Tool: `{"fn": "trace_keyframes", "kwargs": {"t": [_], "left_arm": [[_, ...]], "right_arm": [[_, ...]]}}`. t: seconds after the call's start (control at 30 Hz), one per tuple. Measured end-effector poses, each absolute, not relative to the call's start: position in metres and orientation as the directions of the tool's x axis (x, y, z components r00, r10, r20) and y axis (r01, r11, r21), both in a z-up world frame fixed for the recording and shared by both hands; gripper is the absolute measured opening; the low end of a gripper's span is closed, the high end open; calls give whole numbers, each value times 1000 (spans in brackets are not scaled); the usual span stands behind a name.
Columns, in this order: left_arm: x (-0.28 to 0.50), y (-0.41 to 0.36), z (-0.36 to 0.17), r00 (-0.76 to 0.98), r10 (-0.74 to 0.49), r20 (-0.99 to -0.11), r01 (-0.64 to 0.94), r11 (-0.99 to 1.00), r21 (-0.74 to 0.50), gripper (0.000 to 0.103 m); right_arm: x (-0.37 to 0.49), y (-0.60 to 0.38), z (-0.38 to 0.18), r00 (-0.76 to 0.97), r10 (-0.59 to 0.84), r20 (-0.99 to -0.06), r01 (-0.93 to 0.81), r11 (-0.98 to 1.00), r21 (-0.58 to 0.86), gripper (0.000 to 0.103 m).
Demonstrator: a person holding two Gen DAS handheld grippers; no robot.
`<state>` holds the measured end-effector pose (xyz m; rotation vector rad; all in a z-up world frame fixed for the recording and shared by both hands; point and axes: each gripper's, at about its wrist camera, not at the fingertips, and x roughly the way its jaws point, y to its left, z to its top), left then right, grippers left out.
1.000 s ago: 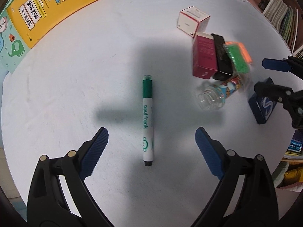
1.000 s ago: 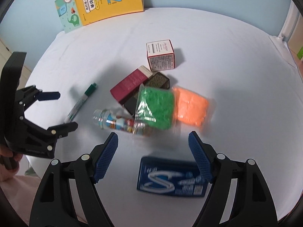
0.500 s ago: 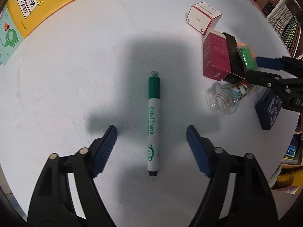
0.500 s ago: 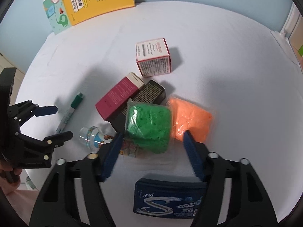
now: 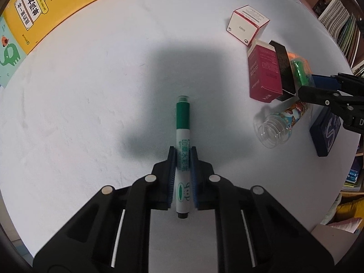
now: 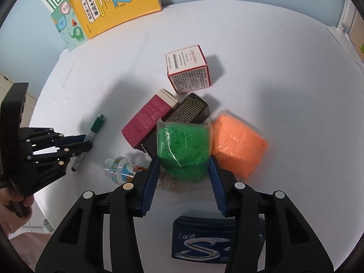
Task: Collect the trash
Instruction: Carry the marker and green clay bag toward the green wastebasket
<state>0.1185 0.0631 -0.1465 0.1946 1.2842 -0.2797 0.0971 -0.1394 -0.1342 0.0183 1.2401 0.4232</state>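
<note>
On the white table (image 5: 91, 91) lies a green-and-white marker (image 5: 182, 122), and my left gripper (image 5: 183, 152) is shut on its white barrel, cap pointing away. From the right wrist view the same marker (image 6: 96, 125) sticks out of the left gripper (image 6: 87, 142). My right gripper (image 6: 183, 159) is closing on a green clay bag (image 6: 183, 143), with its blue pads against the bag's two sides. That bag rests on a clear plastic bottle (image 6: 118, 167) and against a black box (image 6: 188, 111).
An orange clay bag (image 6: 236, 145) touches the green one on the right. A crimson box (image 6: 147, 118), a white-and-red box (image 6: 187, 68) and a blue gum pack (image 6: 202, 243) lie close by. Children's books (image 6: 113, 2) stand at the back. A bookshelf (image 5: 341, 22) is beyond the table's right edge.
My left gripper came down over the marker and shut on it. The right gripper's jaws narrowed from wide open onto the green bag's sides.
</note>
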Motion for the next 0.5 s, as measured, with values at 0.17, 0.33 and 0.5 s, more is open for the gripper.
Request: {"fn": "trace_keyframes", "kwargs": {"t": [0.17,0.33,0.5], "left_arm": [[117,62,-145,267,-102,-958,323,946,-11,11],[70,41,-133,283,-119,-952,348,937,-13,11],[59,27,-121,282,-130,-951,404,915,-5,11]], "right_arm": [[92,-144,-124,282,319,-905,-298,926,233,44],[84,-150,-111,312,317,-896,-284,931,230,45],[66,-161,-100,333,304,-892,-243,942,231,44]]}}
